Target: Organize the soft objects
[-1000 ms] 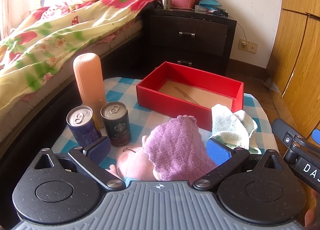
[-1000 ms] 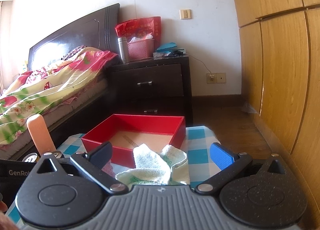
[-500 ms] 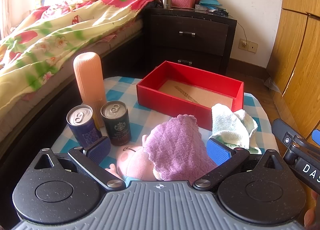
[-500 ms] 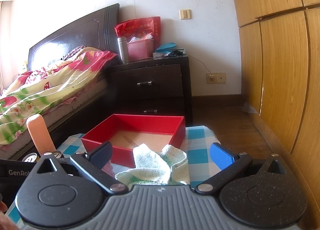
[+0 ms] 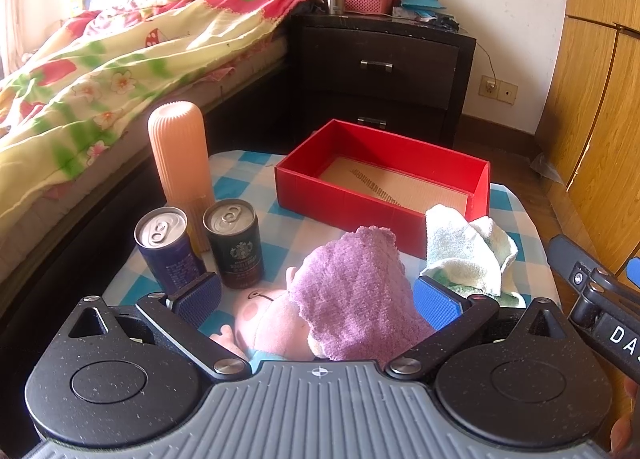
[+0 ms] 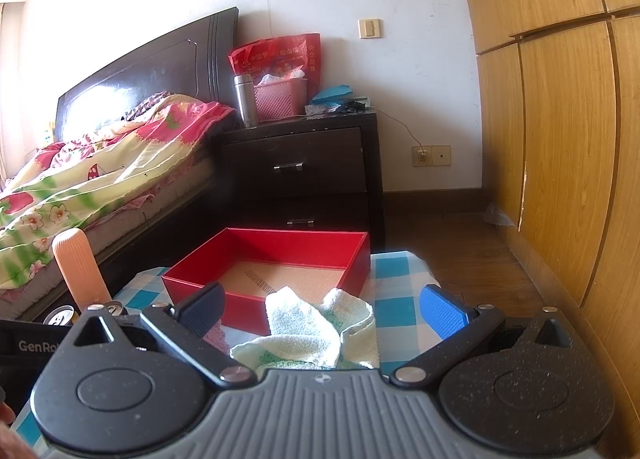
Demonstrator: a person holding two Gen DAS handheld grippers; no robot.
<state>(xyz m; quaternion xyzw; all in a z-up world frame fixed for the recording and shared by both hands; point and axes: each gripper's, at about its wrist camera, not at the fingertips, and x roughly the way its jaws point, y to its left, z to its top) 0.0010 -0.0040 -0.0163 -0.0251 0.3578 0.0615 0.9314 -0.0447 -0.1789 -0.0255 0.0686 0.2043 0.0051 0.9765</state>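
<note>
A purple cloth (image 5: 356,287) lies draped over a pink plush toy (image 5: 272,323) on the checked table. My left gripper (image 5: 318,301) stands open around both, its blue pads on either side and apart from them. A crumpled pale green towel (image 5: 464,255) (image 6: 316,329) sits to the right, just in front of an open red box (image 5: 380,183) (image 6: 272,267) with a bare cardboard floor. My right gripper (image 6: 324,311) is open, with the towel between its fingers and untouched.
Two drink cans (image 5: 164,247) (image 5: 236,239) and a tall peach ribbed container (image 5: 180,155) (image 6: 78,271) stand at the table's left. A bed (image 5: 120,71) is on the left, a dark nightstand (image 5: 384,71) behind, and wooden wardrobe doors (image 6: 560,139) on the right.
</note>
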